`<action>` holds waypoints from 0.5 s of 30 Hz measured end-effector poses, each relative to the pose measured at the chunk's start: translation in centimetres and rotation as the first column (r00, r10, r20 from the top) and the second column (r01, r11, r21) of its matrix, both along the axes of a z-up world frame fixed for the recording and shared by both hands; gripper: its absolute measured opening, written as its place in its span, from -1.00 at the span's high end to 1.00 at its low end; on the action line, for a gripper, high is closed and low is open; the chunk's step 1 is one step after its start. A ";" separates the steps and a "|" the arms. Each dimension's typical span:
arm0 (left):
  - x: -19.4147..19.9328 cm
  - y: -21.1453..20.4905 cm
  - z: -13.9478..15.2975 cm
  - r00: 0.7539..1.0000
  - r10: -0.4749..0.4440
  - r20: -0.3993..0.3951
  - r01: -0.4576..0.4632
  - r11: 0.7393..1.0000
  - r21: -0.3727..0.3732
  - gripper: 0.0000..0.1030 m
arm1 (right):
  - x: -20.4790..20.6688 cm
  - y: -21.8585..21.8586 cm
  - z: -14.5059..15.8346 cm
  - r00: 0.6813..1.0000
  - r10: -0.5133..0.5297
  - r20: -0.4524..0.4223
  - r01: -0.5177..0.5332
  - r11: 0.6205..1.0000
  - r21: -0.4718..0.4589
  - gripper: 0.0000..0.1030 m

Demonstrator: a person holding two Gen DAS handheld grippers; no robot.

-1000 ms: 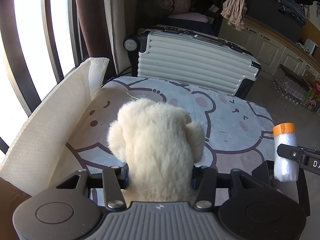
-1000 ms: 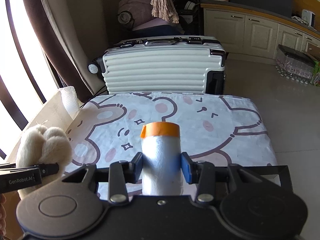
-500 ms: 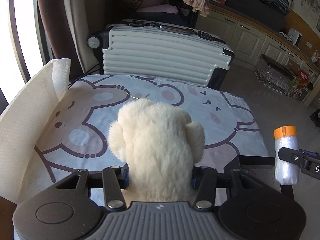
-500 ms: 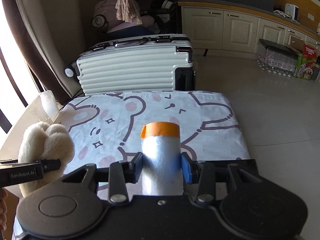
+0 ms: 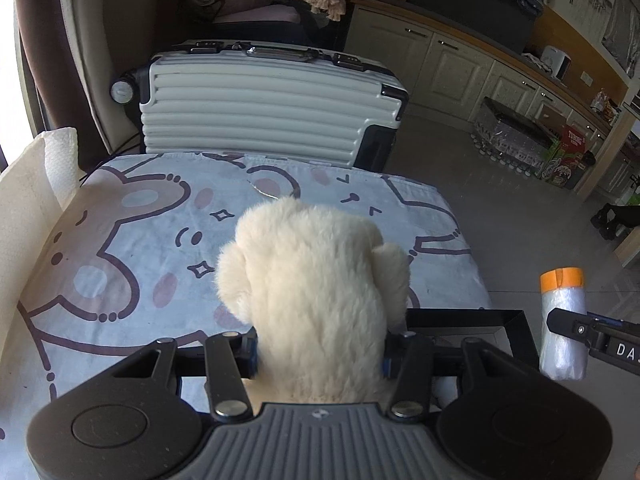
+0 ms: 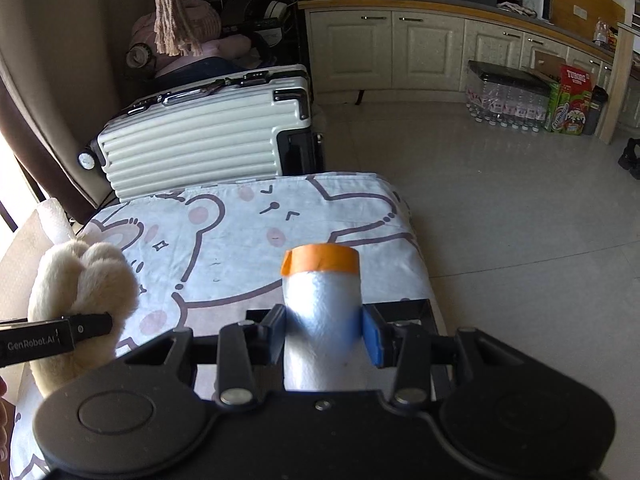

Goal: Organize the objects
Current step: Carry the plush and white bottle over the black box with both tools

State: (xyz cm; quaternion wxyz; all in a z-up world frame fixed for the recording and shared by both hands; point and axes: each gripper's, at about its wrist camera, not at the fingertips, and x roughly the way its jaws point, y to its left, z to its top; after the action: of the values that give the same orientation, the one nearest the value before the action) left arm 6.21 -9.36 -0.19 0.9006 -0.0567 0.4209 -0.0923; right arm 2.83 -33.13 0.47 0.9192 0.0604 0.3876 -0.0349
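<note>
1. The left gripper [image 5: 320,354] is clenched on a cream plush toy [image 5: 316,292], its fingers pressed into the fur on both sides; the grip is the same as a second ago.
2. The right gripper [image 6: 326,338] is clamped around a white roll with an orange end [image 6: 322,312], blue pads squeezing its sides, also the same hold as before.
3. Both held things hang above the near edge of the bear-print cloth [image 5: 140,240]. In the left view the roll [image 5: 563,324] shows off to the right, over bare floor, well apart from the plush.
4. Since the earlier frames both views have swung to the right: more tiled floor [image 6: 500,220] and the cream cabinets [image 6: 420,48] are now in sight.
5. The ribbed white suitcase [image 5: 260,104] has drifted leftward in both views; it stands beyond the far edge of the cloth.
6. The white foam sheet [image 5: 28,216], large at the left a second ago, is now only a strip at the left border.
7. A black frame [image 5: 472,316] shows under the cloth's near right corner.
</note>
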 end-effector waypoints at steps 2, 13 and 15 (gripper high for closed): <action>0.0 -0.7 0.2 1.000 -0.013 0.022 0.013 1.000 -0.022 0.03 | -0.1 -0.5 -0.1 1.000 -0.008 0.001 0.008 1.000 0.004 0.19; 0.2 -6.6 0.4 0.988 -0.090 0.124 0.112 0.977 -0.181 0.03 | -0.5 -3.6 -0.9 0.999 -0.052 -0.007 0.052 0.998 0.033 0.19; 0.4 -7.9 -0.1 0.988 -0.089 0.129 0.115 0.972 -0.206 0.03 | -0.6 -4.1 -0.8 0.998 -0.057 -0.006 0.057 0.998 0.035 0.19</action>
State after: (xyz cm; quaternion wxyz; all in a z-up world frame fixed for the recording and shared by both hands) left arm 6.61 -17.25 -0.29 0.9068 -0.1254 0.3567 -0.1862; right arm 2.20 -37.24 -0.38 0.9157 0.0878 0.3884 -0.0545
